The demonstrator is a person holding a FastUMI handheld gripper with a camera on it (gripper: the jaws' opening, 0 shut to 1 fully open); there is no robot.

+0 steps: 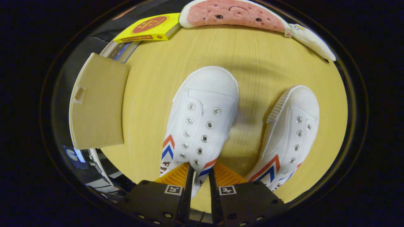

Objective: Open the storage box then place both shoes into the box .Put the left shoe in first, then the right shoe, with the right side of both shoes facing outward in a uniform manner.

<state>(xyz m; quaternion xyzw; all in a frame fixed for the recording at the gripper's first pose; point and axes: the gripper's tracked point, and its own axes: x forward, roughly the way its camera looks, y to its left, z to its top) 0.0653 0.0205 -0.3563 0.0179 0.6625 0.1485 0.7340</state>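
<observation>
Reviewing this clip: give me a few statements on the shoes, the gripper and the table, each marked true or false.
1. The gripper is shut on the nearer white shoe. True: both fingers press a thin part of its back end.
2. Both shoes are already in a box. False: the nearer one and the second shoe are out over the round wooden table.
3. The shoes have no laces. True: the eyelets are bare.
4. The watermelon plush lies between the shoes. False: it lies beyond them, at the table's far edge.
5. A yellow box lies beside the plush. True.
</observation>
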